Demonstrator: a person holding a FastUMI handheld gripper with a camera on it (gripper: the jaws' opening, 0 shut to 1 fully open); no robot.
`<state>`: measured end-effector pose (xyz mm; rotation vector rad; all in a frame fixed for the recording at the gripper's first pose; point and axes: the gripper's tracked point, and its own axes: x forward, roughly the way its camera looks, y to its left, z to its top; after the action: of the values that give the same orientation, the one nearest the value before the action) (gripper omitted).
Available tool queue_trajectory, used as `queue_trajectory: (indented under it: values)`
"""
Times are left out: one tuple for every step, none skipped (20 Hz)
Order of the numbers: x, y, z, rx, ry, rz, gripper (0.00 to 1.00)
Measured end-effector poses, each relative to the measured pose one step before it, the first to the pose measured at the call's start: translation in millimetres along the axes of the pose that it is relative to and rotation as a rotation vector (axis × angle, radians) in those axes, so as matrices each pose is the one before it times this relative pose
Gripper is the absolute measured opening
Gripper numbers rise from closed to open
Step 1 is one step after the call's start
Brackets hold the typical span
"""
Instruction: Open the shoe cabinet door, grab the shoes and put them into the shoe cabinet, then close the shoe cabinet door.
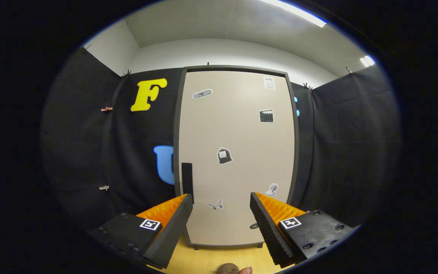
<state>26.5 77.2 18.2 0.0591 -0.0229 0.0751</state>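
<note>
Here, the tongs (221,201) hang wide apart and empty before the shoe cabinet (238,160), whose pale door is shut; its dark handle (187,177) stands just beyond the left finger, apparently the first target. A rounded brown object (228,269), perhaps a shoe, lies on the floor below.

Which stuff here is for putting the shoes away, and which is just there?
For the job:
shoe cabinet door, shut
dark handle by its left edge
gripper, fingers open, holding nothing

Just there:
stickers on the door
clips on the booth's cloth wall
ceiling light
</note>
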Motion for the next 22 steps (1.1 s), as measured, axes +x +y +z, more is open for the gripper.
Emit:
queue_trajectory:
  values:
    - [9.61,9.75,0.12,0.00546,-0.00172,0.00942,0.98]
    - [9.76,9.59,-1.76,0.00525,-0.00204,0.00809,0.97]
    - [10.76,7.99,-3.75,0.00042,0.00260,0.00433,0.97]
    - [9.79,6.92,-6.02,-0.00355,0.00399,0.00757,0.97]
    - [10.78,6.73,-7.49,-0.00612,0.00805,0.00408,0.98]
    - [10.02,5.36,-6.65,-0.00501,0.00822,0.00429,0.98]
    - [10.08,3.45,-5.56,-0.00329,0.00709,-0.00020,0.97]
    - [11.79,2.40,-4.95,-0.00167,0.00807,-0.00177,0.98]
    - [9.68,3.25,-4.23,0.00132,0.00641,-0.00206,0.98]
    - [8.88,4.04,-4.68,0.00159,0.00710,-0.00069,0.98]
    - [8.77,1.83,-3.21,-0.00098,0.00182,-0.00281,0.97]
    - [8.61,0.35,-3.23,-0.00121,0.00401,-0.00566,0.97]
    - [8.71,0.78,-3.55,0.00089,0.00411,-0.00346,0.98]
    - [7.79,1.95,-3.33,0.00392,0.00577,-0.00015,0.98]
    - [7.48,1.79,-2.43,0.00285,0.00385,-0.00016,0.98]
    - [7.30,0.56,-1.88,-0.00063,0.00147,-0.00094,0.98]
    - [8.80,-0.02,-1.12,-0.00137,-0.00022,-0.00082,0.97]
    - [5.62,-1.01,-2.25,0.00118,0.00391,-0.01037,0.96]
    - [6.17,-2.34,-1.49,0.00525,-0.00056,-0.01041,0.90]
    - [6.41,0.02,-2.71,0.01091,0.00622,-0.00174,0.85]
    - [4.04,0.80,-4.29,0.01188,0.01737,-0.00476,0.81]
    - [2.77,2.30,-4.96,0.01422,0.01923,0.00836,0.75]
